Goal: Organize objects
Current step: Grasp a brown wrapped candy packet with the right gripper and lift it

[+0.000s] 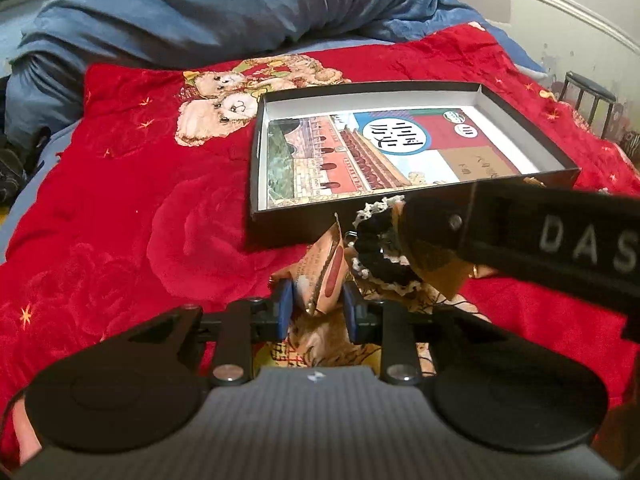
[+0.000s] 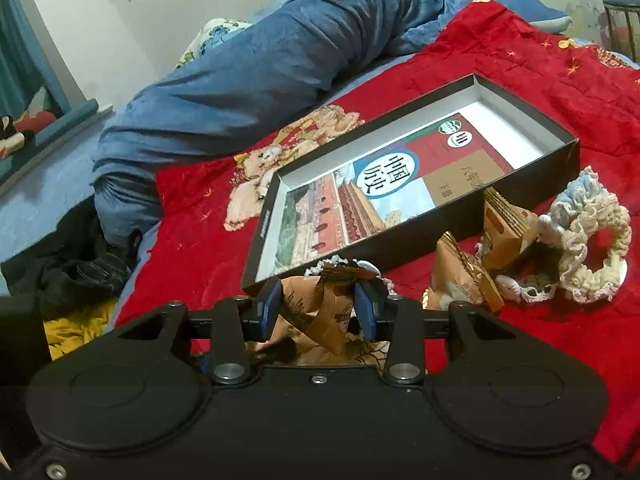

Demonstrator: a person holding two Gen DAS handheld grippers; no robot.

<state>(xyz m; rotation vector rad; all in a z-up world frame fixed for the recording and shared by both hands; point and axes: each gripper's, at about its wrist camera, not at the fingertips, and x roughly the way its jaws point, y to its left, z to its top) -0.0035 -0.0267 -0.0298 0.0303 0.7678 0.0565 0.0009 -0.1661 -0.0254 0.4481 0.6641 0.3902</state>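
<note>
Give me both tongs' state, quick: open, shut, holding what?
Left tongs: shut on a tan snack packet.
Right tongs: shut on a tan snack packet.

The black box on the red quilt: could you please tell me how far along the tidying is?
Done: only a book lies inside the black box. In hand: the left gripper and the right gripper each pinch a tan snack packet. Left: two more packets and a crocheted scrunchie are outside on the red quilt.
</note>
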